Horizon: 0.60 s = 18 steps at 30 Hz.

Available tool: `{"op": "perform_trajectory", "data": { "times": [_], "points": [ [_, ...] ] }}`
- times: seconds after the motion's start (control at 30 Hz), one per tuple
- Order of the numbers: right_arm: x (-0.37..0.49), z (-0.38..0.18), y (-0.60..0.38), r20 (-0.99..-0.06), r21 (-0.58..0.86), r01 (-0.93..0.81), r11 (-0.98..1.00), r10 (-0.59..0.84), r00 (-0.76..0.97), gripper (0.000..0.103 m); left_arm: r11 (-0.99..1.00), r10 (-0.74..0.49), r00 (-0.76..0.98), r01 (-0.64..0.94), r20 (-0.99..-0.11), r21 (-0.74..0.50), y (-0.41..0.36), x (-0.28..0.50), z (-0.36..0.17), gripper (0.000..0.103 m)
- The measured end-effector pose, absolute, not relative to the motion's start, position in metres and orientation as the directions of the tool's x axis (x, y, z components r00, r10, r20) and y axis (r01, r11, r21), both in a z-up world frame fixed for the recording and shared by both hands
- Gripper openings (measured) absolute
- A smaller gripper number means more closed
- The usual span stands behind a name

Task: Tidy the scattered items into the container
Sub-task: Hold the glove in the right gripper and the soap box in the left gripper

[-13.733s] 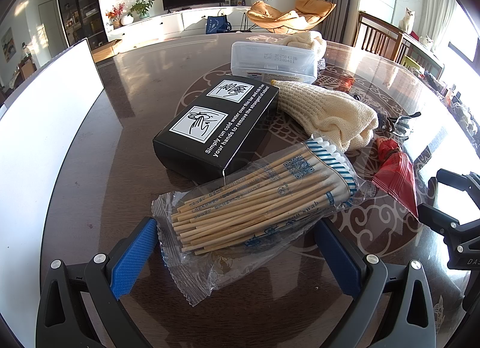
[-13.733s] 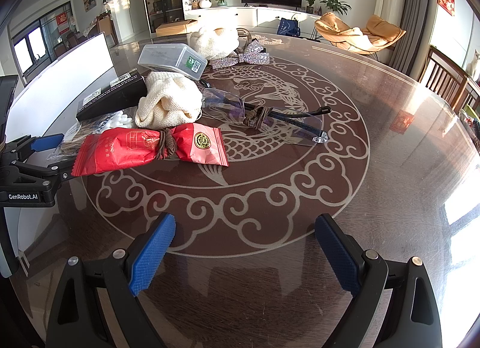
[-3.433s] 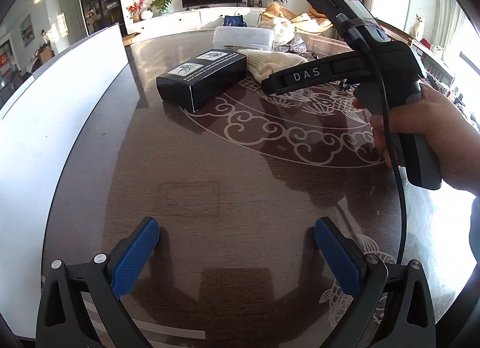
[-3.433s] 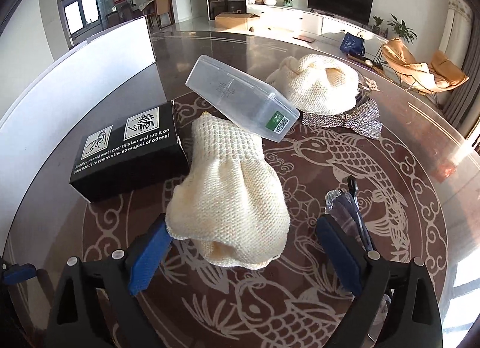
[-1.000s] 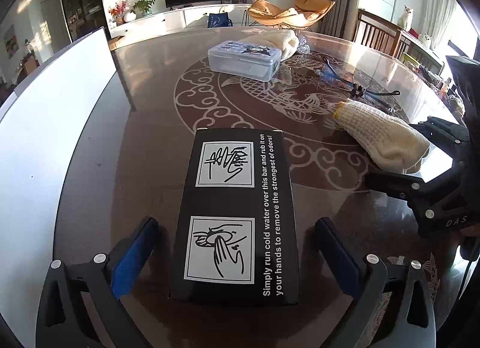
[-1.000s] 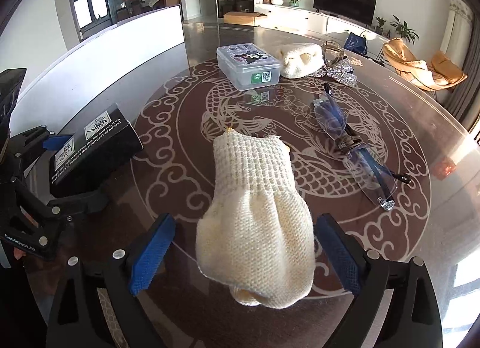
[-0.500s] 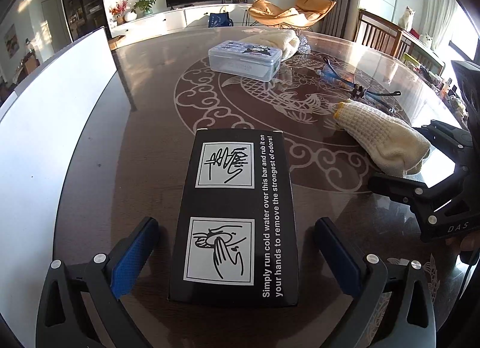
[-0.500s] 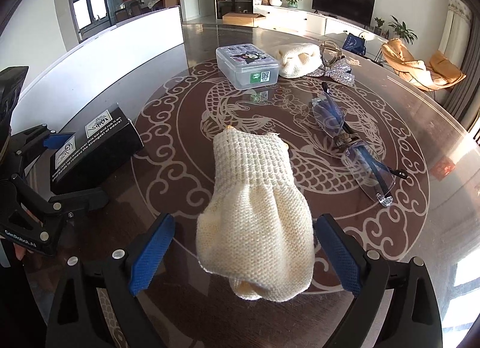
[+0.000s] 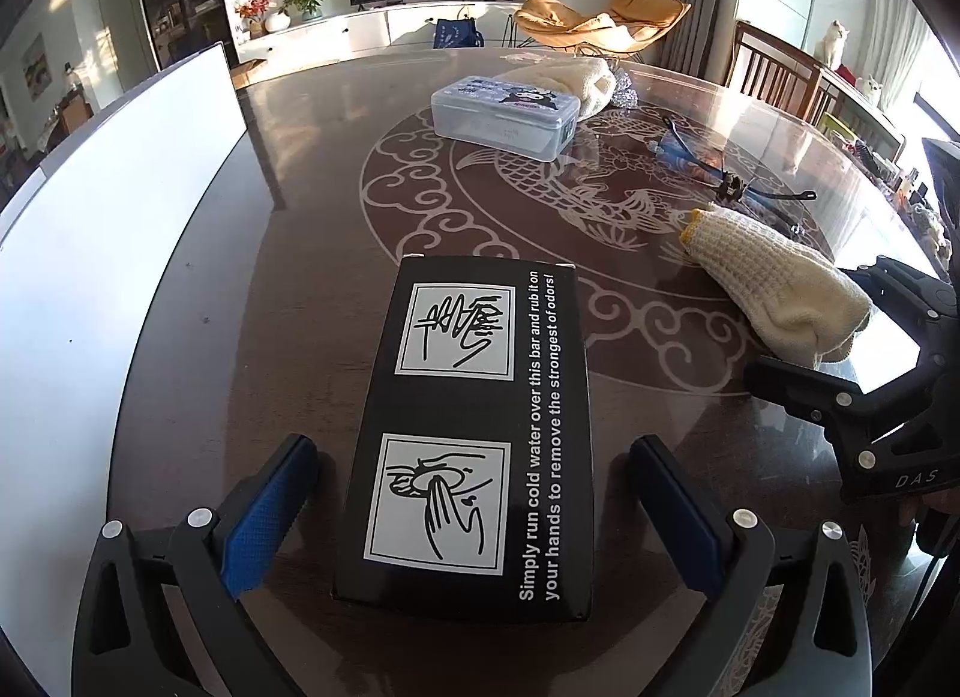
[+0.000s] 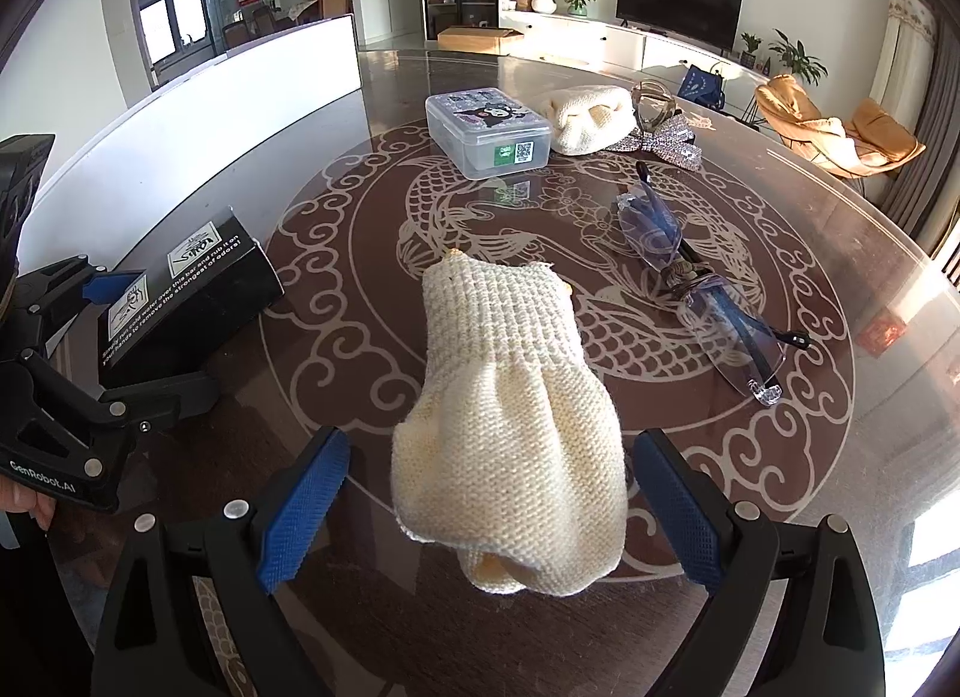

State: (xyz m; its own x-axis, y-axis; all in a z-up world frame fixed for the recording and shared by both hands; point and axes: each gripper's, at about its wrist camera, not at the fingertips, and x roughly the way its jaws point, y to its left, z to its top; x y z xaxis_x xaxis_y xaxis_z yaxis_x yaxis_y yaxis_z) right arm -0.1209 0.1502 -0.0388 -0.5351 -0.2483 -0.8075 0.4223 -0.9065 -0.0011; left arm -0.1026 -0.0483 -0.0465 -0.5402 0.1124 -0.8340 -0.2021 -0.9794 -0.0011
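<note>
My left tool (image 9: 471,508) is spread wide around the black box (image 9: 474,427), which lies flat on the tabletop (image 9: 252,253); its long axis runs straight ahead along the fingers, a blue pad on each long side, neither touching. My right tool (image 10: 486,508) is likewise open, straddling the cream knit glove (image 10: 510,427), cuff pointing away, bunched end nearest me. Each arm has its own item centred, so I judge a straight squeeze should do. The box is rigid card with sharp edges and should hold firm; the glove is soft, ribbed and will compress. The white container (image 9: 90,253) stands to my left, nearer the box. A clear plastic case (image 10: 487,132) and glasses (image 10: 696,289) lie further off
</note>
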Motion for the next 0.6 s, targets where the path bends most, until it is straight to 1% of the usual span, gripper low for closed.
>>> {"op": "perform_trajectory", "data": {
  "times": [0.3, 0.6],
  "points": [
    [-0.1211, -0.0389, 0.1501, -0.807, -0.001, 0.422, -0.906, -0.249, -0.535, 0.096, -0.982, 0.099, -0.511, -0.191, -0.854, 0.001, -0.0459, -0.1073, -0.0463, 0.103],
    [-0.1210, -0.0388, 0.1502, -0.808, -0.001, 0.422, -0.906, -0.249, -0.535, 0.096, -0.983, 0.096, -0.514, -0.182, -0.852, -0.002, -0.0455, -0.1050, -0.0454, 0.103]
  ]
}}
